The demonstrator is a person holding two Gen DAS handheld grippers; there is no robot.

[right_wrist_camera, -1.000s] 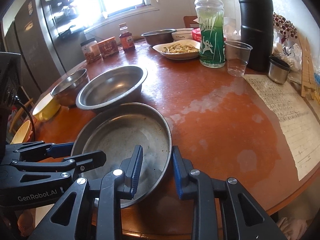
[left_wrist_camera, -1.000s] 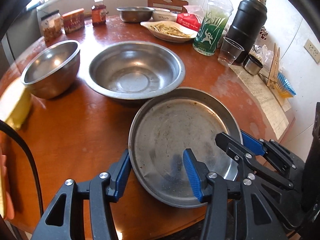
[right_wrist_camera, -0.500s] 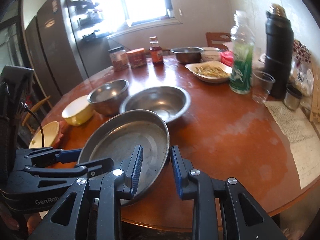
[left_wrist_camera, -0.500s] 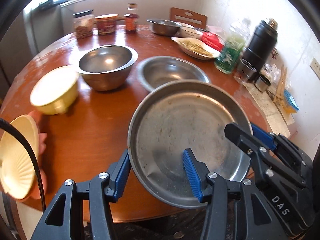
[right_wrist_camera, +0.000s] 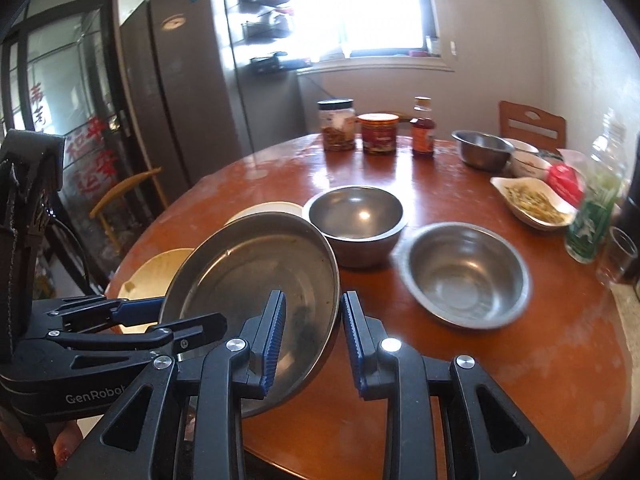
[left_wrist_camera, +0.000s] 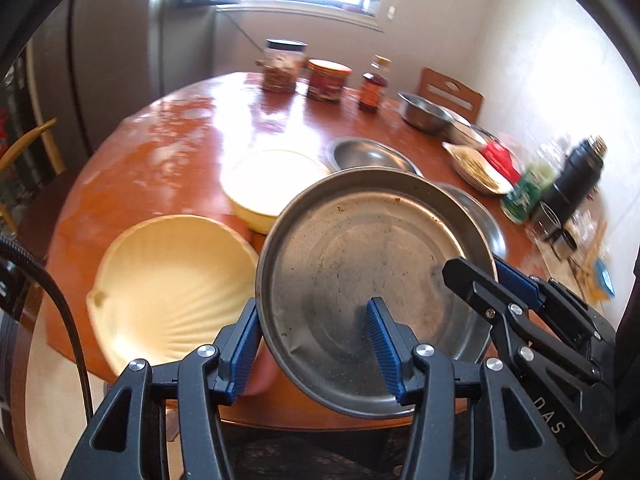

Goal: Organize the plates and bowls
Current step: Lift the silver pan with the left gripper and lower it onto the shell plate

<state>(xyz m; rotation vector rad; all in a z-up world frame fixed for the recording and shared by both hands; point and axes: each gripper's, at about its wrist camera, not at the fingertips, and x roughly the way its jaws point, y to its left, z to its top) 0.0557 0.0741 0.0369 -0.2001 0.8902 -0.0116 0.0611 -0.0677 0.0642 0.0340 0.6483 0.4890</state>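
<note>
both jaws of your left gripper [left_wrist_camera: 314, 344] and right gripper [right_wrist_camera: 313, 340] clamp opposite rim edges of the metal plate [left_wrist_camera: 372, 264]. you hold it tilted above the tabletop [right_wrist_camera: 440, 360], over the yellow ribbed bowl [left_wrist_camera: 168, 284].

The steel plate [left_wrist_camera: 372, 280] hides part of the ribbed yellow dish [left_wrist_camera: 172, 284], the pale bowl [left_wrist_camera: 272, 184] and two steel bowls beyond it. Far right on the desk [left_wrist_camera: 180, 128], the green bottle [left_wrist_camera: 524, 192] and black flask [left_wrist_camera: 576, 176] are blurred.
</note>
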